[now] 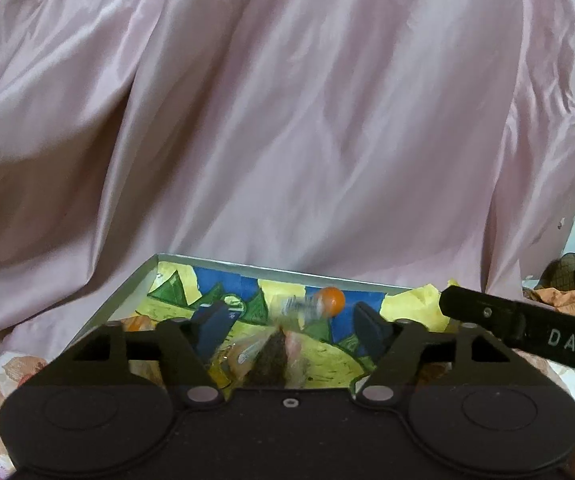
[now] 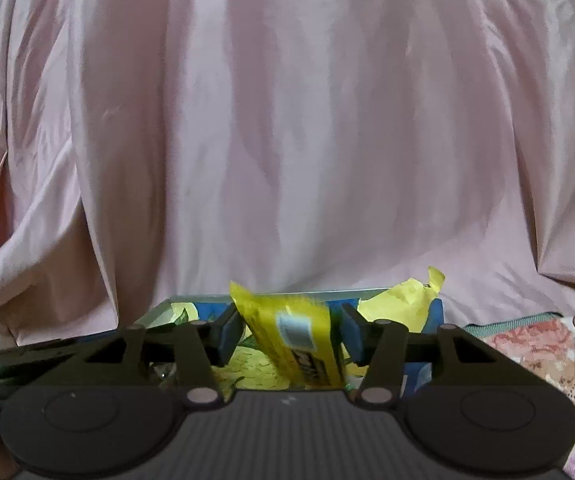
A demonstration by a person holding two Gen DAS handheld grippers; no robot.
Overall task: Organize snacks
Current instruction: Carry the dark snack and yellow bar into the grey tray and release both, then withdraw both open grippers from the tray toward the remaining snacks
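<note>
Hovering over the painted tray (image 1: 127, 300), the left gripper (image 1: 287, 320) stands spread above a blurred, apparently just-dropped clear-wrapped snack (image 1: 311, 304), while the right gripper (image 2: 292, 330), jaws parted, brackets a yellow packet (image 2: 295, 332) not yet placed.

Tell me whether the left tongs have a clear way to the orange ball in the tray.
Probably yes. The left tongs stand open and point at the orange ball inside the tray. Only a blurred clear wrapper sits by it; nothing solid blocks the way.
</note>
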